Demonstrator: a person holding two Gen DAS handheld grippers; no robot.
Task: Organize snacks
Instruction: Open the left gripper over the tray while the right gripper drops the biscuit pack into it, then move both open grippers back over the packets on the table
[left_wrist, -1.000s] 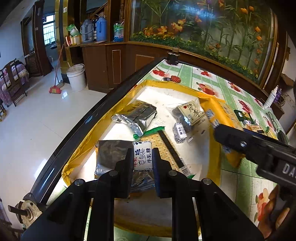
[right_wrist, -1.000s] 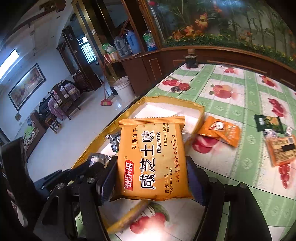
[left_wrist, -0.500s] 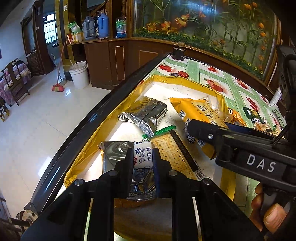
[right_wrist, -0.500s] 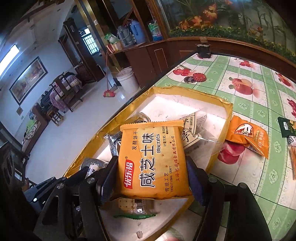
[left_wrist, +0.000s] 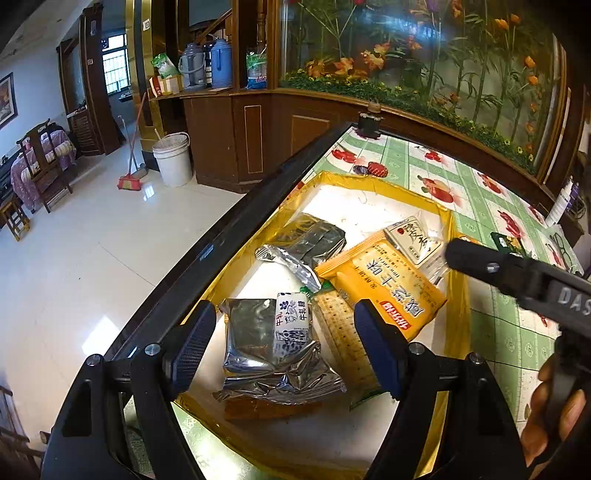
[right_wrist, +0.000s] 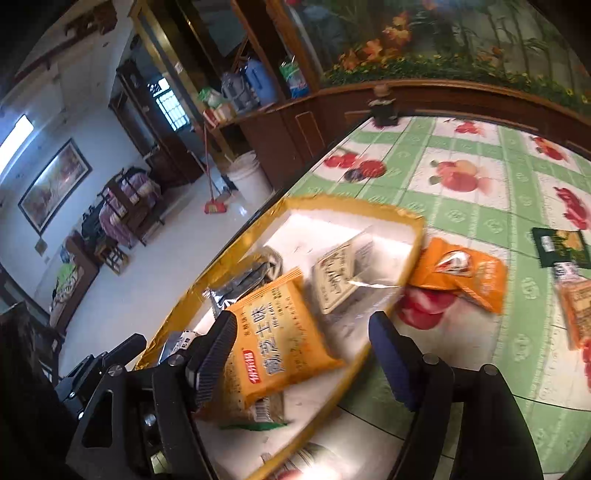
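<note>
The gold-rimmed tray (left_wrist: 456, 236) sat at the table edge, several packets already inside. The orange biscuit packet (right_wrist: 280, 332) lay in it atop a cracker pack (left_wrist: 340, 332); the small milk-candy packet (left_wrist: 291, 319) rested on a silver bag (left_wrist: 255, 339). Left gripper (left_wrist: 284, 343) and right gripper (right_wrist: 303, 358) were both opening, nothing pinched. Drop-off step, likely. Next: fetch the orange chip bag (right_wrist: 461, 273) just outside the tray.

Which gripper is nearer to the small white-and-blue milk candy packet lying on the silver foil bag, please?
Left. The left gripper straddles the small white-and-blue milk candy packet, jaws opening around it without touching. The right gripper is further right, above the orange biscuit packet.
</note>
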